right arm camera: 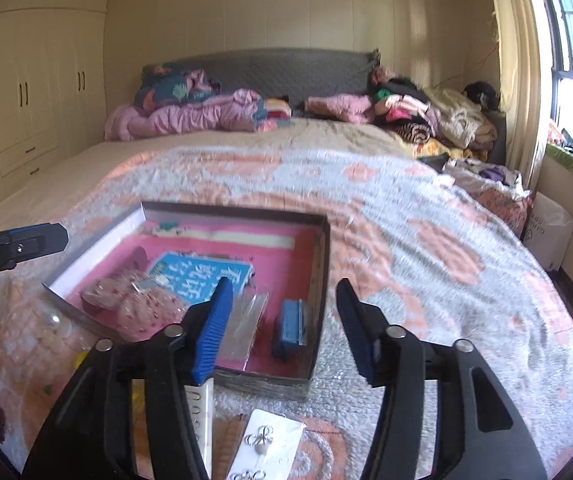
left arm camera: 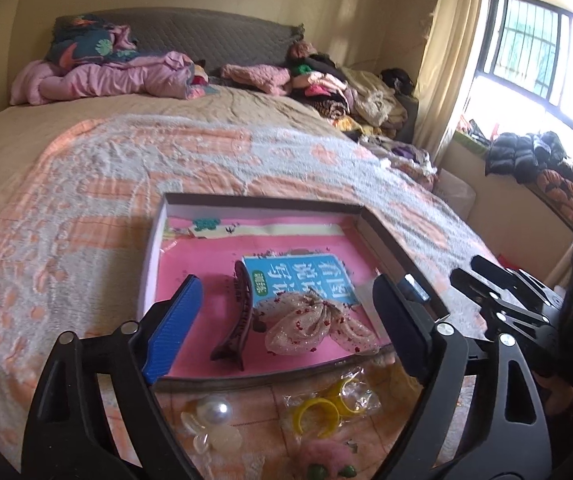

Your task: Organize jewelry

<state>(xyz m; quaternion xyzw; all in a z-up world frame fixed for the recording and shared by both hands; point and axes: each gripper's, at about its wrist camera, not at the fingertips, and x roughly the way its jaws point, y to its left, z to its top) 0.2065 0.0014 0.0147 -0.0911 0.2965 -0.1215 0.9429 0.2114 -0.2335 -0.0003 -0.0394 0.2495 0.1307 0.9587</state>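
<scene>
A shallow box (left arm camera: 157, 248) with a pink lining lies on the bed. It holds a brown claw clip (left arm camera: 234, 320), a glittery bow (left arm camera: 318, 324) and a blue booklet (left arm camera: 298, 280). My left gripper (left arm camera: 287, 280) hangs open over them with nothing between its pads. In front of the box lie a pearl piece (left arm camera: 214, 410) and bagged yellow rings (left arm camera: 326, 404). My right gripper (right arm camera: 284, 282) stands open and empty above the box's near right corner (right arm camera: 322, 264), over a small blue case (right arm camera: 292, 326) and a clear packet (right arm camera: 246, 320). An earring card (right arm camera: 266, 440) lies below it.
The box rests on an orange and grey blanket (left arm camera: 126, 160) covering the bed. Piles of clothes (left arm camera: 326, 80) and pink bedding (left arm camera: 106, 80) lie at the headboard. A window sill with dark jackets (left arm camera: 526, 152) is at the right, wardrobes (right arm camera: 38, 100) at the left.
</scene>
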